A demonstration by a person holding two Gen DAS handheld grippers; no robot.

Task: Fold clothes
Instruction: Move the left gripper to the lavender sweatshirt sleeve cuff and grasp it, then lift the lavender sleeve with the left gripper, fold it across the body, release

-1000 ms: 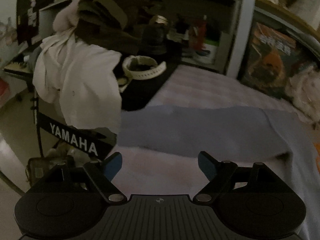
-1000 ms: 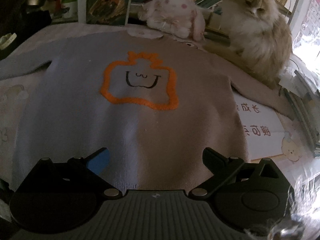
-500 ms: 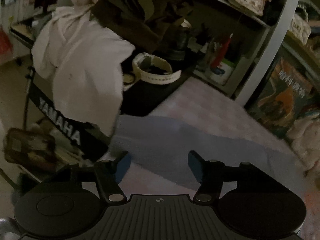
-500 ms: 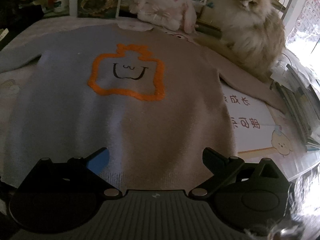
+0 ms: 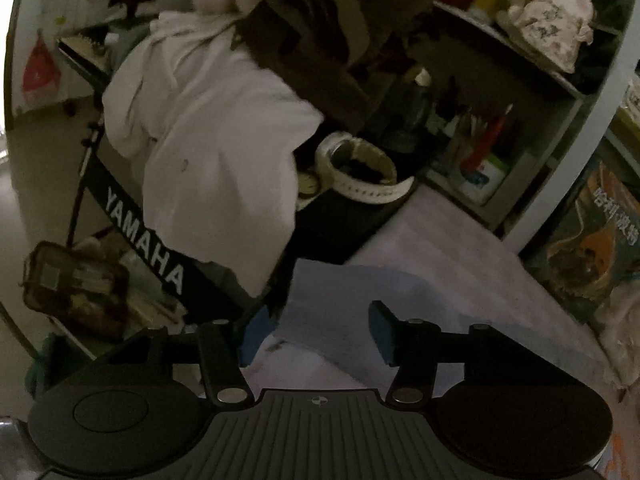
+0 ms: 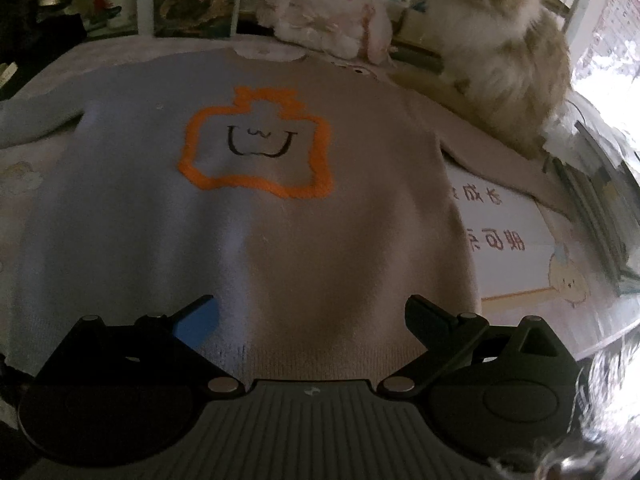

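A light blue-grey sweater (image 6: 280, 248) with an orange outlined face design (image 6: 256, 148) lies flat, front up, on the table. My right gripper (image 6: 312, 316) is open and empty, just above the sweater's bottom hem. In the left wrist view, the sweater's left sleeve (image 5: 360, 304) stretches toward the table's left edge. My left gripper (image 5: 316, 328) is open and empty, with the sleeve's cuff end between its fingers; contact cannot be told.
A fluffy cat (image 6: 504, 40) sits at the far right of the table beside a plush toy (image 6: 332, 16). A printed mat (image 6: 512, 240) lies under the sweater. At the left stand a Yamaha keyboard (image 5: 148, 236) draped with white cloth (image 5: 212, 152), and shelves (image 5: 480, 152).
My left gripper has swung left along the sleeve to its cuff end. My right gripper has shifted slightly over the hem and stays open.
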